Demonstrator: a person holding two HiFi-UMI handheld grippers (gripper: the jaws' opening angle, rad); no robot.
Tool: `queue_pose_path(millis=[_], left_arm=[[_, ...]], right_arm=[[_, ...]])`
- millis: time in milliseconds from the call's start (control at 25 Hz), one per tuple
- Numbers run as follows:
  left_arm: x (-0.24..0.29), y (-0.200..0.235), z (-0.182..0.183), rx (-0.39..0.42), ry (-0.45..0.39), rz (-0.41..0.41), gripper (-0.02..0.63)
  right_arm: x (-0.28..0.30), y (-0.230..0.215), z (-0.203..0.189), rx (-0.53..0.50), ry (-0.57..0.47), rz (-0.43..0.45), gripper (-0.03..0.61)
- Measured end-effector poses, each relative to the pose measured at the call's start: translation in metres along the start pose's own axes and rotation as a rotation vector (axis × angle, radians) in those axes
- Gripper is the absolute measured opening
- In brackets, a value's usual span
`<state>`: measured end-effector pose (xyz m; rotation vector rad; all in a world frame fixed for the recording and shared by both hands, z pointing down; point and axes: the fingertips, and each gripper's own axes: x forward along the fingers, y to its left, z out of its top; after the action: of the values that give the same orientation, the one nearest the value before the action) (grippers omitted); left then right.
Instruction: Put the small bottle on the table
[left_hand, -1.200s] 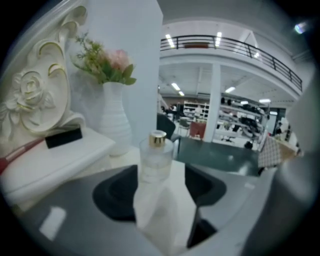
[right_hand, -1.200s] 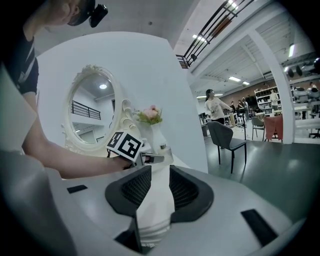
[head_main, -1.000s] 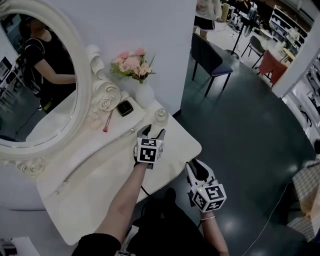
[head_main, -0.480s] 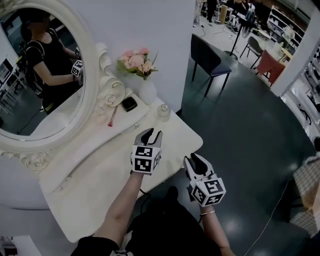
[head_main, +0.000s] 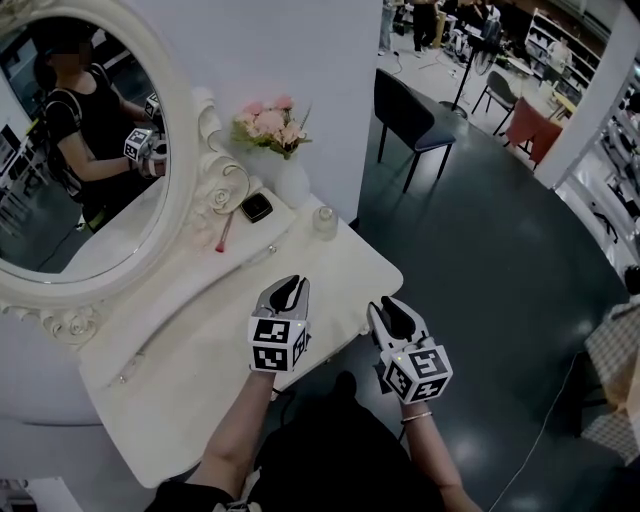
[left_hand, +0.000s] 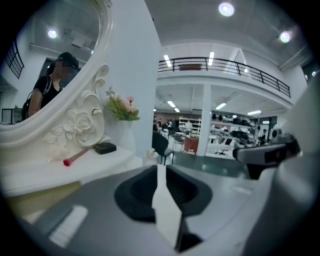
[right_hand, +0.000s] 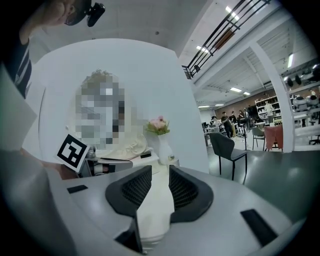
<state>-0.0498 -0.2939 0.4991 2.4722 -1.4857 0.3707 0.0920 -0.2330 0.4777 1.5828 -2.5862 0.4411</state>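
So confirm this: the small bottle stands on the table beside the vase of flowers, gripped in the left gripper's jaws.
Not gripped. The left gripper is well apart from the small bottle, its jaws closing with nothing between them, as the left gripper view shows. The bottle does stand on the table beside the vase of flowers.

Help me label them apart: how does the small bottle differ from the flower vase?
The small bottle is squat and looks clear; the vase is taller and opaque white. The vase holds pink flowers; the small bottle holds none. The small bottle stands at the table's corner; the vase sits nearer the mirror frame. Both stand upright on the table.
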Motion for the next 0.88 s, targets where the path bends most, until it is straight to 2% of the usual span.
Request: queue_pose_path(millis=[440, 880], left_arm=[[-0.031, -0.005, 0.003, -0.015, -0.034, -0.016, 0.043], [-0.038, -0.006, 0.003, -0.026, -0.047, -0.029, 0.020]], right_arm=[[0.005, 0.003, 0.002, -0.016, -0.002, -0.005, 0.026], [0.009, -0.001, 0.002, -0.036, 0.007, -0.028, 0.006]])
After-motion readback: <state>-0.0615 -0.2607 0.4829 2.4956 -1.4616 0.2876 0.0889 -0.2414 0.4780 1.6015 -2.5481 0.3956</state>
